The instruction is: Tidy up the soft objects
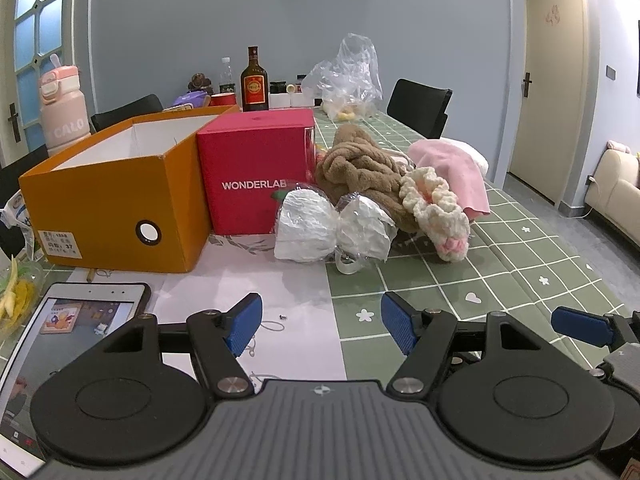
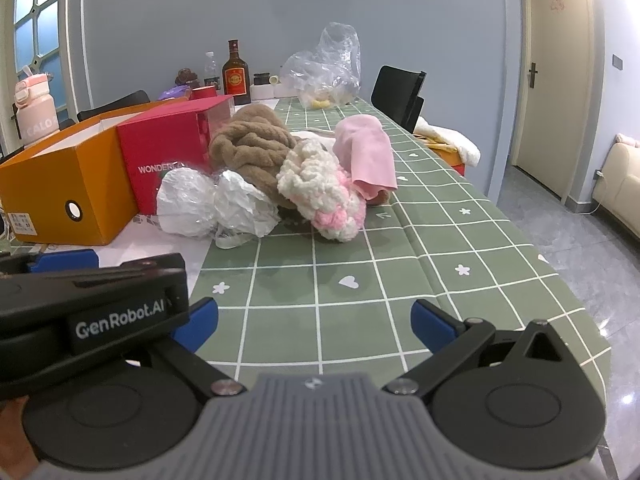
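A pile of soft things lies mid-table: a brown plush scarf (image 1: pixel 360 168) (image 2: pixel 252 148), a cream and pink crocheted piece (image 1: pixel 436 208) (image 2: pixel 320 192), a pink cloth (image 1: pixel 452 168) (image 2: pixel 370 156) and a white crumpled wrapped bundle (image 1: pixel 332 224) (image 2: pixel 216 204). An open orange box (image 1: pixel 116 196) (image 2: pixel 60 184) stands at the left beside a red box (image 1: pixel 256 168) (image 2: pixel 168 152). My left gripper (image 1: pixel 322 324) is open and empty, short of the pile. My right gripper (image 2: pixel 314 322) is open and empty, to the right of the left one.
A tablet (image 1: pixel 60 340) lies at the near left. A pink bottle (image 1: pixel 64 112), a dark liquor bottle (image 1: pixel 254 80) and a clear plastic bag (image 1: pixel 348 76) stand further back. Black chairs (image 2: pixel 400 92) flank the green checked tablecloth (image 2: pixel 400 264), whose edge drops at the right.
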A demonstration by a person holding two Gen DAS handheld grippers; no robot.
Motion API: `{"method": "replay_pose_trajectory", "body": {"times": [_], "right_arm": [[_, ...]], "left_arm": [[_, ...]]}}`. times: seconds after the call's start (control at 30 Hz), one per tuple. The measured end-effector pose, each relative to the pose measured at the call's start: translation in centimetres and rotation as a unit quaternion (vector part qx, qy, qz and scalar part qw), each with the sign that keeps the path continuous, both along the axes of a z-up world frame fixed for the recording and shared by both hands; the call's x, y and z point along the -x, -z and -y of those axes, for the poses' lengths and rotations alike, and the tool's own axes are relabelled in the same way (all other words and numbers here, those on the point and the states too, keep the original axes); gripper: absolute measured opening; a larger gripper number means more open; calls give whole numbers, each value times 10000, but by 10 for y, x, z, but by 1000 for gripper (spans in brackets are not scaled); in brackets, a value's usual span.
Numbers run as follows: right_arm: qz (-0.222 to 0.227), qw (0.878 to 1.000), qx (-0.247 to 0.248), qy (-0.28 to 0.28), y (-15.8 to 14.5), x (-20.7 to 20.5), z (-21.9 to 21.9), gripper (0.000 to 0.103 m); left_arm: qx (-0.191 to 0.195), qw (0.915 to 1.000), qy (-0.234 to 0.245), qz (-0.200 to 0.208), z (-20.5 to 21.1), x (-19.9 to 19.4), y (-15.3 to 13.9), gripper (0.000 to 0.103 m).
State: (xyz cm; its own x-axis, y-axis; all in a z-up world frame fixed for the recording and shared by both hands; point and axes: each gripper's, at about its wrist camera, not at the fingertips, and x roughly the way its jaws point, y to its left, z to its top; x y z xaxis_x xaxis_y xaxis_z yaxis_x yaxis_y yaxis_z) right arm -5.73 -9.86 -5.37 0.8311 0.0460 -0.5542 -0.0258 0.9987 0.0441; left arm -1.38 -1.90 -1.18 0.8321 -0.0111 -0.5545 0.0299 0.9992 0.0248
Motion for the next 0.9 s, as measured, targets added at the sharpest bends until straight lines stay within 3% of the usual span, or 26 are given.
{"method": "replay_pose_trajectory", "body": {"times": [0.53,0.7,0.9], "right_arm": [[-116,9998,160,88,9,-12,5,100],[-158,9990,396,160,17,-17,2,100],[-70,9998,156,122,20,-20,7,100]], "left_arm": [[131,9997,62,-201,4,-15,14,80],[7,9997,58,-251,6,-20,23,80],[274,9994,228,-45,3,-22,26,80]]}}
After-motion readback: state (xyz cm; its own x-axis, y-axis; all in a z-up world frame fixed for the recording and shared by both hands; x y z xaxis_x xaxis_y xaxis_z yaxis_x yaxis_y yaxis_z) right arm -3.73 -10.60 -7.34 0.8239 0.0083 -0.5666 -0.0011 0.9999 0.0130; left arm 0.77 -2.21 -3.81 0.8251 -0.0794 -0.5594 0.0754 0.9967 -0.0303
